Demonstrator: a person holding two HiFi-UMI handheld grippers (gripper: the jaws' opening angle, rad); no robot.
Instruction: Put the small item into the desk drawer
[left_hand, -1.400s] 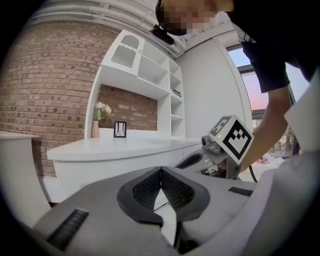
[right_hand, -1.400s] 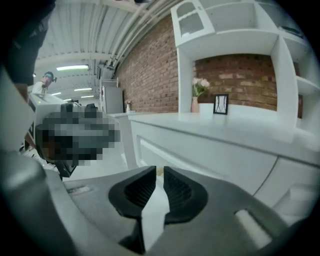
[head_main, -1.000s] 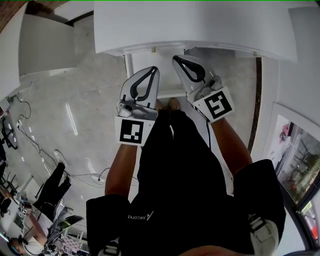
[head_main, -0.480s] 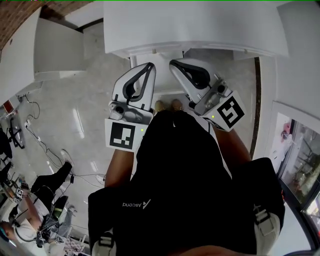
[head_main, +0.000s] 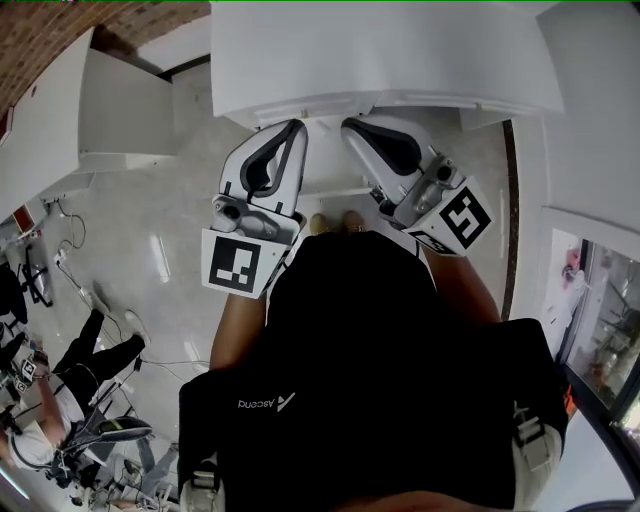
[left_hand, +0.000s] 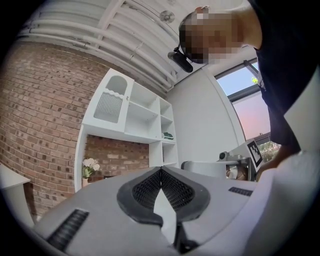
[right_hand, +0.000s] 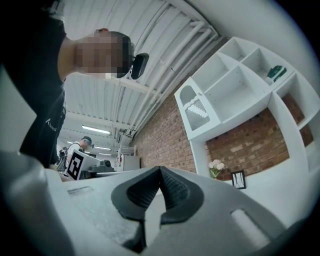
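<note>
The jaws of the left gripper (left_hand: 161, 171) and of the right gripper (right_hand: 160, 170) are seen pressed together, with nothing pinched between them. The small item is shown in no view, so its bearing from the jaws and its long axis cannot be told. The white desk (head_main: 380, 50) is found just ahead of both tips, neither gripper being nearer.

White desk drawer (head_main: 322, 120), apparently shut

The left gripper (head_main: 295, 127) and the right gripper (head_main: 350, 125) are rising together, their tips now reaching the desk's (head_main: 400, 60) front edge.
</note>
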